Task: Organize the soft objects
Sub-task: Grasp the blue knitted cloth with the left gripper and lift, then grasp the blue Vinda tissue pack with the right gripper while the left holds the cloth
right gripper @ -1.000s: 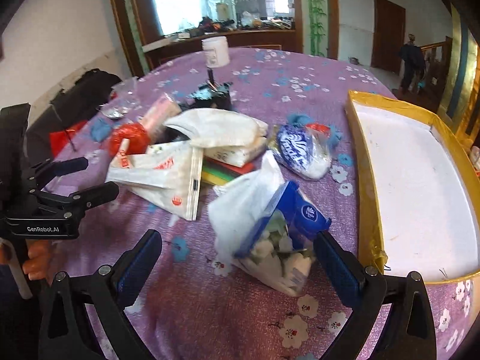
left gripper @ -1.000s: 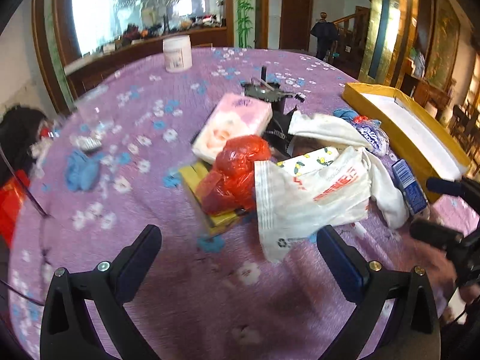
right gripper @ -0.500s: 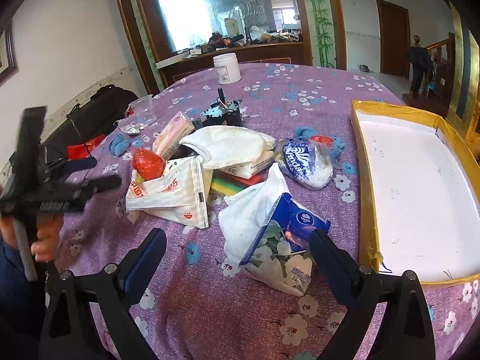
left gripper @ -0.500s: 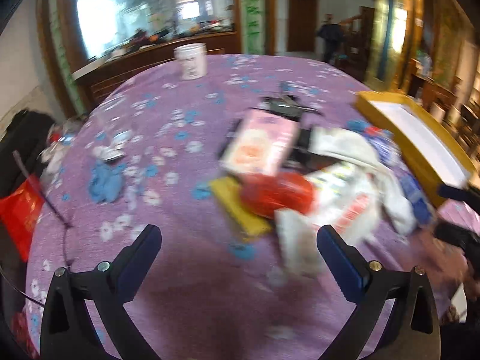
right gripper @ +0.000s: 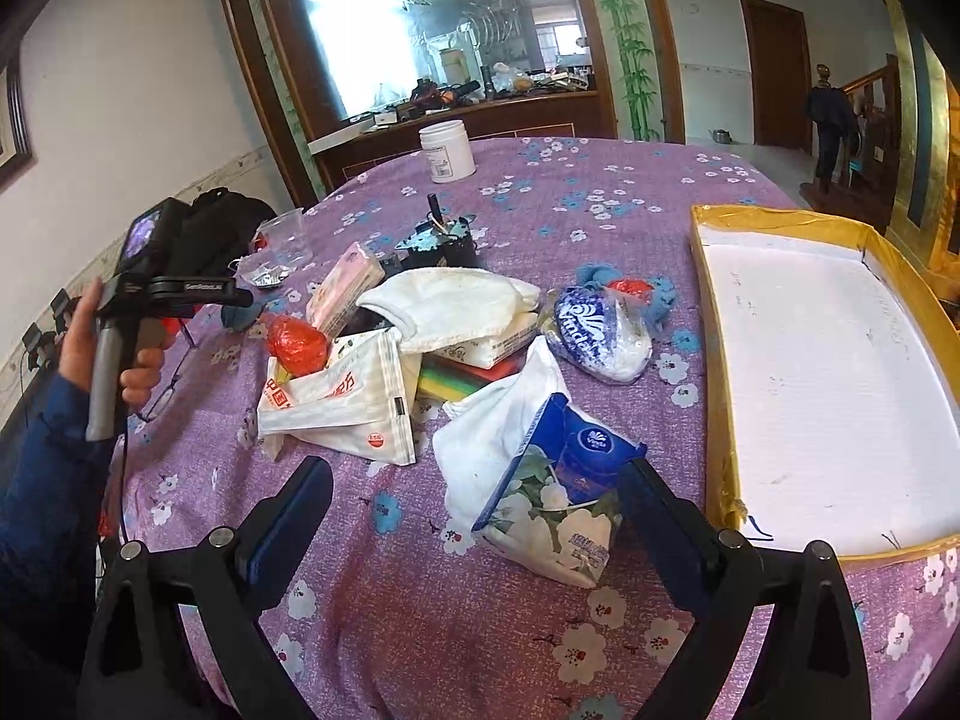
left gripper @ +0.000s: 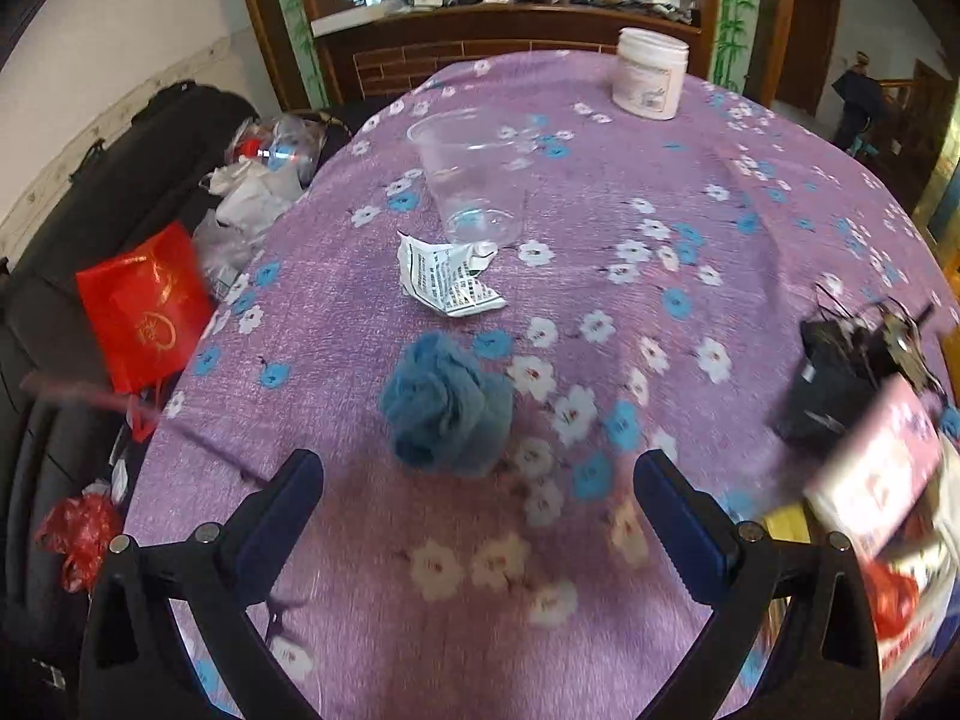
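My left gripper (left gripper: 477, 495) is open and empty, just short of a crumpled blue cloth (left gripper: 445, 403) on the purple floral tablecloth (left gripper: 600, 192). My right gripper (right gripper: 474, 501) is open and empty, with a blue floral tissue pack (right gripper: 555, 495) and a white cloth (right gripper: 501, 429) between its fingers. In the right wrist view a pile holds a white plastic bag (right gripper: 345, 399), a red bag (right gripper: 297, 342), a pink tissue pack (right gripper: 345, 288), white cloths (right gripper: 456, 306) and a blue-white Vinda pack (right gripper: 597, 333). The left gripper (right gripper: 237, 299) shows at far left.
A yellow-rimmed white tray (right gripper: 714, 324) lies at the right. A clear plastic cup (left gripper: 471, 171), a crumpled paper (left gripper: 450, 276) and a white jar (left gripper: 648, 81) stand beyond the blue cloth. A black object (left gripper: 840, 381) sits right. A red bag (left gripper: 144, 306) lies off the table's left edge.
My left gripper has swung left from the pile to face the blue cloth. My right gripper has pulled back and risen slightly, still facing the tissue pack.
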